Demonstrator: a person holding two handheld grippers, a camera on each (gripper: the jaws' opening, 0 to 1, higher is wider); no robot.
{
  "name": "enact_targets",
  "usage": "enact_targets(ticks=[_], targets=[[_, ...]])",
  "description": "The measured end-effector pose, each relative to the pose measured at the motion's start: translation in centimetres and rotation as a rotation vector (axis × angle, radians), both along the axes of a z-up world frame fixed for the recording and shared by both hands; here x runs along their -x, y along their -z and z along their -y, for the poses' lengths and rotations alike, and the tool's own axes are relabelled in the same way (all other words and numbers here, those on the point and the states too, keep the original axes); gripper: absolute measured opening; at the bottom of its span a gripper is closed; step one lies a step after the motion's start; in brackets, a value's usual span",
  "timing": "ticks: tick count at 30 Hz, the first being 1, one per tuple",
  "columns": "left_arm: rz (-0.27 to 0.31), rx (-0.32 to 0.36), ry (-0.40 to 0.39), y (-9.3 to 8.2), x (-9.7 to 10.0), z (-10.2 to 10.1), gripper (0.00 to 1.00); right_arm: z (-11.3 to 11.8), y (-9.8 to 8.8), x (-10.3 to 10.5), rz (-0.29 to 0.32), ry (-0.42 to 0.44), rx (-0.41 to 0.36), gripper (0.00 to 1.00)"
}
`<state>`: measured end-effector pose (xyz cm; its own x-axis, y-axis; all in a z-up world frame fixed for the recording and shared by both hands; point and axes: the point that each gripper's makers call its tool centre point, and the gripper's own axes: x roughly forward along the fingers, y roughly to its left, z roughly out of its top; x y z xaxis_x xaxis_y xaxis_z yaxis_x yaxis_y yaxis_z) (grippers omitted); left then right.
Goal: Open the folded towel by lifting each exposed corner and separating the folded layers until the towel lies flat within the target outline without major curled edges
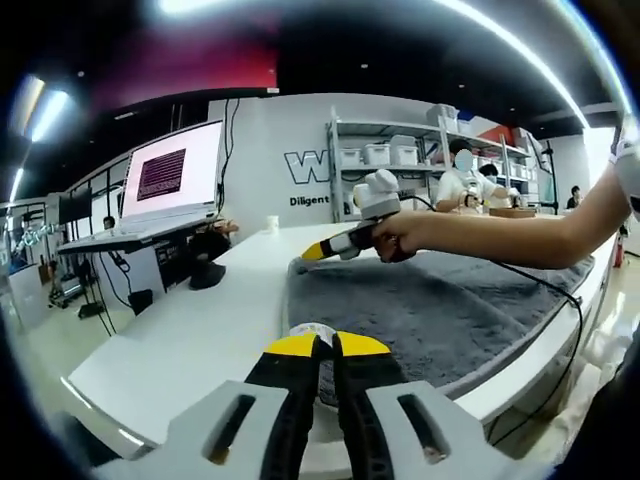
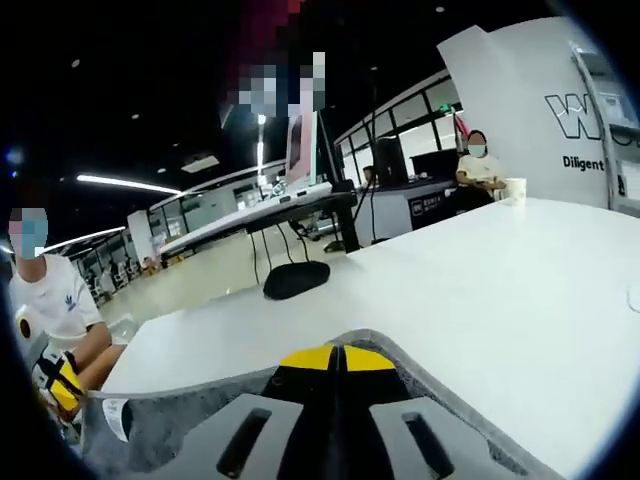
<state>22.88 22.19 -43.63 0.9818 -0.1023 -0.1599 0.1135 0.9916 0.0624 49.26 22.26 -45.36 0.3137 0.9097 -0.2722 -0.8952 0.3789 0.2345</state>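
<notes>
In my left gripper view, the left gripper (image 1: 325,345) rises at 6 o'clock with its yellow-tipped jaws pressed together on the near edge of the grey towel (image 1: 440,310), where a small white tag sits. The towel lies spread over the white table (image 1: 190,330), running from my jaws toward 2 o'clock. At its far corner, near 12 o'clock from my jaws, I see the right gripper (image 1: 312,253) held in a hand (image 1: 400,235), its yellow tip down at the towel's edge; I cannot tell from here whether those jaws are apart. A black cable trails from it across the towel toward 3 o'clock. An open laptop (image 1: 170,185) stands on a desk at 10 o'clock, and shelves with white bins (image 1: 385,155) are at 1 o'clock.

In my right gripper view, the right gripper (image 2: 337,358) has its jaws closed on the towel's (image 2: 150,425) edge at 6 o'clock. The left gripper (image 2: 62,385) shows at 8 o'clock, by a person in a white shirt.
</notes>
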Motion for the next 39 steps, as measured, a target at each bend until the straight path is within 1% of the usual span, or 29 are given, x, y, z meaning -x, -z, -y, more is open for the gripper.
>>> enact_targets(ticks=[1,4,5,6,7,8,11,13,15,16,20,22,27,30,34,39], targets=[[-0.005,0.004,-0.001,0.2,0.0,-0.1,0.04,-0.1,0.0,0.0,-0.016,0.002,-0.011,0.00],[-0.022,0.004,-0.010,0.7,0.0,-0.5,0.03,-0.2,0.1,-0.4,-0.015,0.014,-0.008,0.00],[-0.030,0.000,-0.011,0.9,0.1,-0.6,0.03,0.1,0.4,-1.0,0.047,0.033,0.047,0.00],[-0.033,-0.001,-0.012,1.0,0.1,-0.6,0.02,0.2,0.5,-1.2,0.096,0.037,0.078,0.00],[-0.037,0.001,-0.014,1.2,0.2,-0.8,0.02,0.0,0.4,-1.5,0.141,0.036,0.094,0.00],[-0.039,0.004,-0.016,1.3,0.2,-0.9,0.02,-0.1,0.4,-1.1,0.150,0.027,0.094,0.01],[-0.045,0.006,-0.022,1.5,0.2,-1.1,0.02,-0.6,0.8,-1.0,0.144,0.020,0.107,0.00],[-0.062,0.009,-0.024,1.8,0.3,-1.2,0.02,-0.7,1.1,-0.7,0.159,0.008,0.123,0.00],[-0.070,0.000,-0.018,2.1,0.3,-1.1,0.02,-0.7,1.2,-1.4,0.185,0.031,0.138,0.00],[-0.074,0.001,-0.019,2.2,0.3,-1.1,0.02,-0.4,1.0,-1.1,0.189,0.033,0.140,0.00],[-0.087,0.001,-0.019,2.7,0.3,-1.1,0.02,-0.3,1.2,-1.0,0.173,0.035,0.141,0.00],[-0.099,-0.005,-0.021,3.0,0.4,-1.1,0.02,-0.1,1.7,-0.9,0.163,0.035,0.157,0.00],[-0.122,-0.013,-0.020,3.6,0.4,-1.1,0.02,0.0,2.2,-0.6,0.148,0.036,0.153,0.00],[-0.125,-0.017,-0.018,3.7,0.4,-1.0,0.02,0.0,2.2,-0.5,0.148,0.037,0.153,0.00],[-0.125,-0.005,-0.022,3.8,0.3,-1.0,0.02,0.2,2.2,-0.2,0.143,0.037,0.152,0.00],[-0.127,-0.012,-0.021,3.8,0.3,-1.0,0.02,0.4,2.3,0.2,0.133,0.038,0.141,0.00]])
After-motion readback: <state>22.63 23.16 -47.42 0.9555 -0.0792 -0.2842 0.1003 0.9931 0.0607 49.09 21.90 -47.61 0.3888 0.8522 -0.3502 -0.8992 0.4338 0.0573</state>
